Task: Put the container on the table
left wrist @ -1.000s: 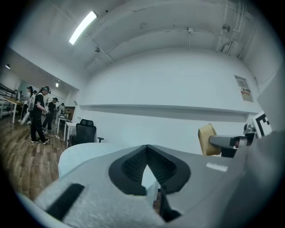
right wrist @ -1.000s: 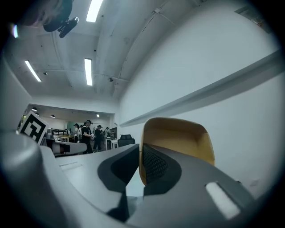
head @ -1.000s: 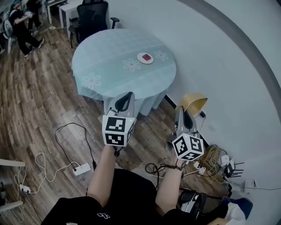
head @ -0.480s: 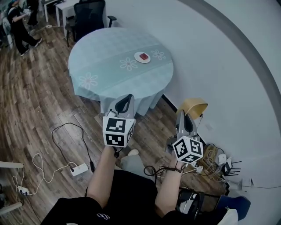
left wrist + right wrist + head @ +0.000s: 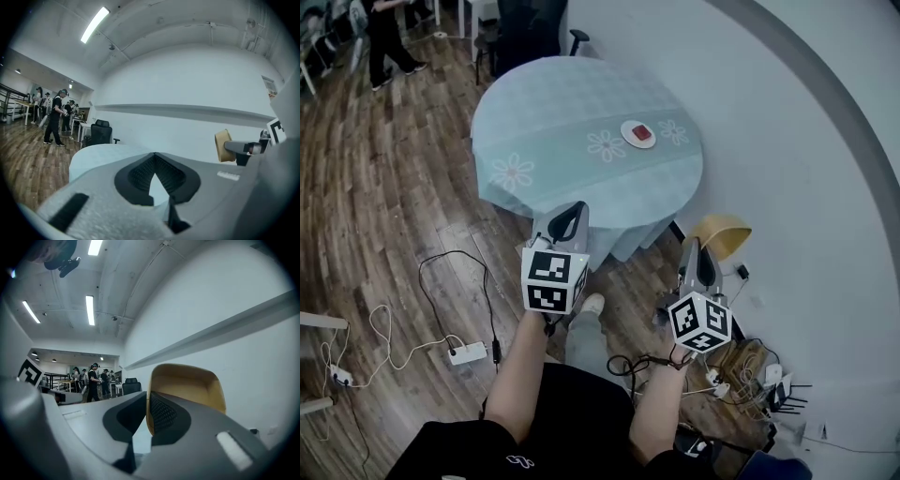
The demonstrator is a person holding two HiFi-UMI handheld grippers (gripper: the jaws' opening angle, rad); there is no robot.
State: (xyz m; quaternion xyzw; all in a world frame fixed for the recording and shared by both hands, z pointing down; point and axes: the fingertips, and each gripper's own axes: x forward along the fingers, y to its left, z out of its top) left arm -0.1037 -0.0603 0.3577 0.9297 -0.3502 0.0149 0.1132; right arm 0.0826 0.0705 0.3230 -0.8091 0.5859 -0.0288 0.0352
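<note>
A round table [image 5: 562,103] under a pale blue flowered cloth stands ahead of me, and it also shows in the left gripper view as the table [image 5: 98,157]. A tan container [image 5: 722,230] hangs in the air low beside the table's right edge. My right gripper [image 5: 696,246] is shut on its rim; the right gripper view shows the container [image 5: 187,385] with its wall pinched at the right gripper [image 5: 148,401]. My left gripper [image 5: 565,214] is shut and holds nothing, as the left gripper [image 5: 154,157] shows with its tips together. The container [image 5: 222,146] appears at that view's right.
A small white plate with a red item [image 5: 638,133] lies on the table. A black office chair [image 5: 525,23] stands behind it. Cables and a power strip [image 5: 469,353] lie on the wood floor at left, more cable clutter [image 5: 750,370] by the white wall. A person [image 5: 389,33] walks far left.
The table has shifted rightwards in the head view and sits a little nearer. A shoe now shows below the grippers. Both grippers keep their hold and spacing.
</note>
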